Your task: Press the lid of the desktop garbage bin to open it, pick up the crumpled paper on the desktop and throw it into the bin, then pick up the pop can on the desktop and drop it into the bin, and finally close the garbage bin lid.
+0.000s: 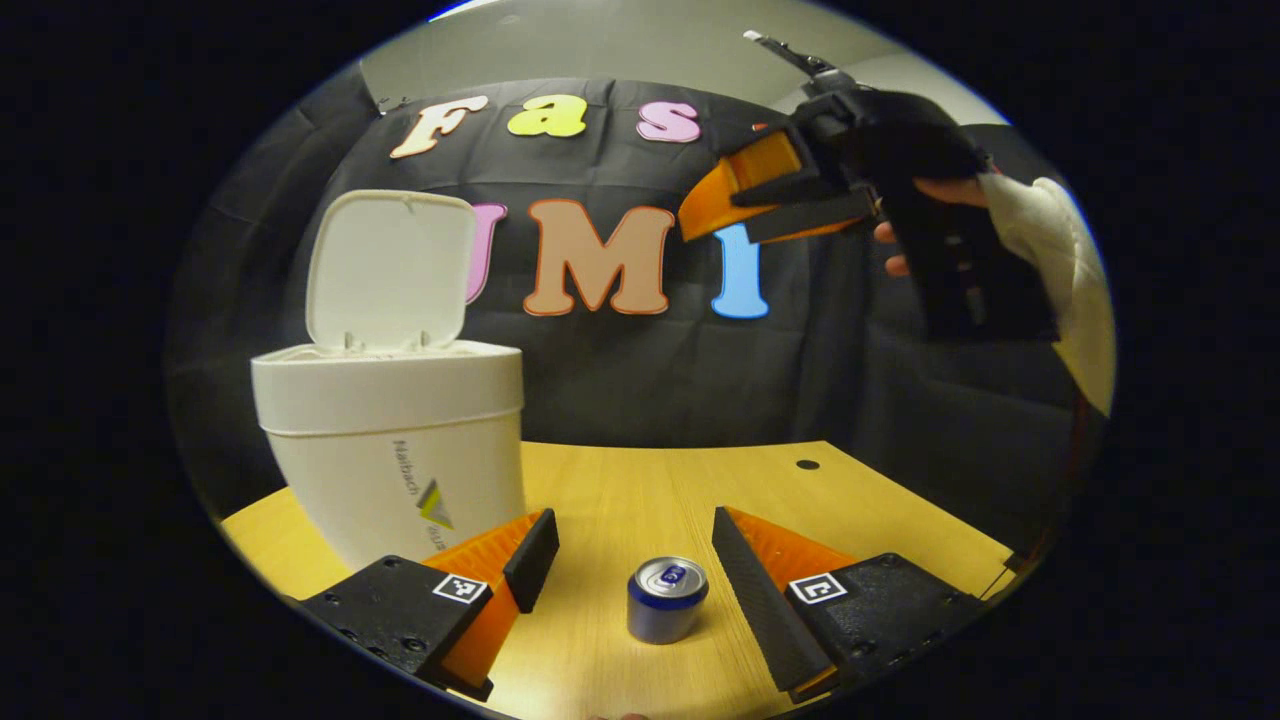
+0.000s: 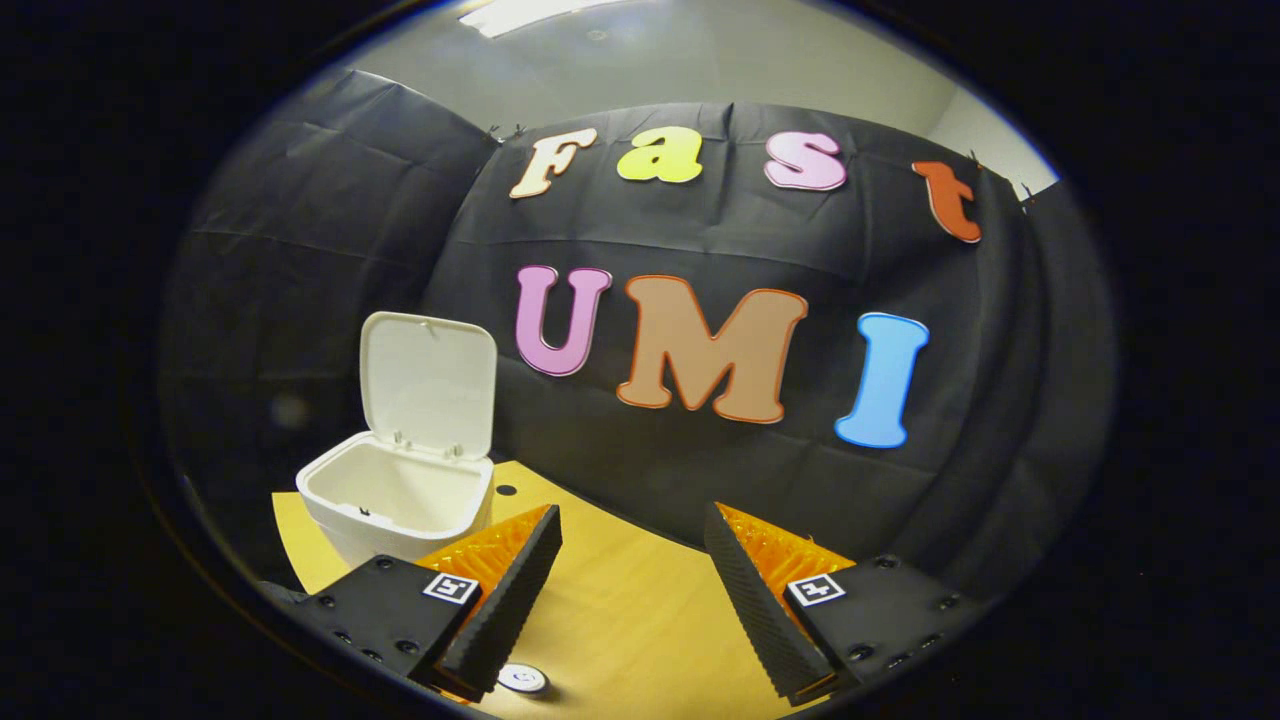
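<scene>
Wooden desktop (image 1: 640, 490) running under both views, black cloth wall behind. Left gripper (image 1: 635, 545) hanging wide open and empty, pop can (image 1: 667, 598) standing upright between its fingers, low in the frame's centre, touching neither finger; long axis vertical, so likely needing only a short drop and a squeeze. White garbage bin (image 1: 390, 440) just left of the can, lid (image 1: 390, 265) standing open. Bare desktop stretching right of the can. Right gripper (image 2: 632, 560) also gaping empty, raised at upper right of the left gripper view, farther from the can.
</scene>
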`<state>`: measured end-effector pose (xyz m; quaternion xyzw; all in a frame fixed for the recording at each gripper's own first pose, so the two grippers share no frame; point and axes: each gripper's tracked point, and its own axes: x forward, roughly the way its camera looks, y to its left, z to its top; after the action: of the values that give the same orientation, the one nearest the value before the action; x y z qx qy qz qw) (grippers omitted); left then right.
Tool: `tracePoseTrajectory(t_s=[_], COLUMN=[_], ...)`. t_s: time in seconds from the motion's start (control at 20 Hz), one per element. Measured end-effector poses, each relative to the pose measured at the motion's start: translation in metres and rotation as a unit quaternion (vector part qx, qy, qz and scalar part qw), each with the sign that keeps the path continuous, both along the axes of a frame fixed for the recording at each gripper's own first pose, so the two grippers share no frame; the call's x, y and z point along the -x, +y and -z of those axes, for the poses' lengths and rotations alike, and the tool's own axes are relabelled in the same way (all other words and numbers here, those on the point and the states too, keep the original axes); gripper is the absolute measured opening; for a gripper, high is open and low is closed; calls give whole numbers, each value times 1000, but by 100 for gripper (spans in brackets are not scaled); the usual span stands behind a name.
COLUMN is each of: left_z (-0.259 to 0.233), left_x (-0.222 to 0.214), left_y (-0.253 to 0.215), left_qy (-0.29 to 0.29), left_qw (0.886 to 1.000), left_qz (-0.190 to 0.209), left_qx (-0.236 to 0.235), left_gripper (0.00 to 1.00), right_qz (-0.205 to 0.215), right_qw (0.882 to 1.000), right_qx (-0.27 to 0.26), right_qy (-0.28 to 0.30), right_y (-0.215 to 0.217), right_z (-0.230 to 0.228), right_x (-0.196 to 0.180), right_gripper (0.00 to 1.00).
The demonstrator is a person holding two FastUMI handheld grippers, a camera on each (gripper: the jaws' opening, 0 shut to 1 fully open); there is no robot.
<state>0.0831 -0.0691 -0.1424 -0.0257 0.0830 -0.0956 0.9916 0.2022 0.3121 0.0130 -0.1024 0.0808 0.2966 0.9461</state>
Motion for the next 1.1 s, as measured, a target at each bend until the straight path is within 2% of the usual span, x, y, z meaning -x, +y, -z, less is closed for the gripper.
tracePoseTrajectory(t_s=[0.25,0.45,0.65,0.8,0.9,0.95,1.1], left_z=[49,86,110,117,118,117,89], left_x=[-25,-32,-34,-38,-38,-37,-40], left_y=[-15,-17,-17,-21,-24,-22,-18], left_qy=[34,68,85,92,94,96,81], left_qw=[999,998,995,994,994,994,994], left_qz=[12,9,11,22,25,25,29], left_qx=[-10,-13,-45,-45,-49,-53,-60], left_gripper=[93,93,94,93,80,78,78], right_qz=[43,78,112,141,151,155,166], right_qw=[999,997,993,990,988,988,985], right_qx=[10,-2,8,9,11,15,30], right_qy=[-16,-25,-28,-8,5,9,25], right_y=[-57,-94,-127,-145,-154,-157,-169], right_z=[2,-4,2,20,34,40,59], right_x=[23,42,49,48,54,56,59], right_gripper=[96,96,96,96,96,96,96])
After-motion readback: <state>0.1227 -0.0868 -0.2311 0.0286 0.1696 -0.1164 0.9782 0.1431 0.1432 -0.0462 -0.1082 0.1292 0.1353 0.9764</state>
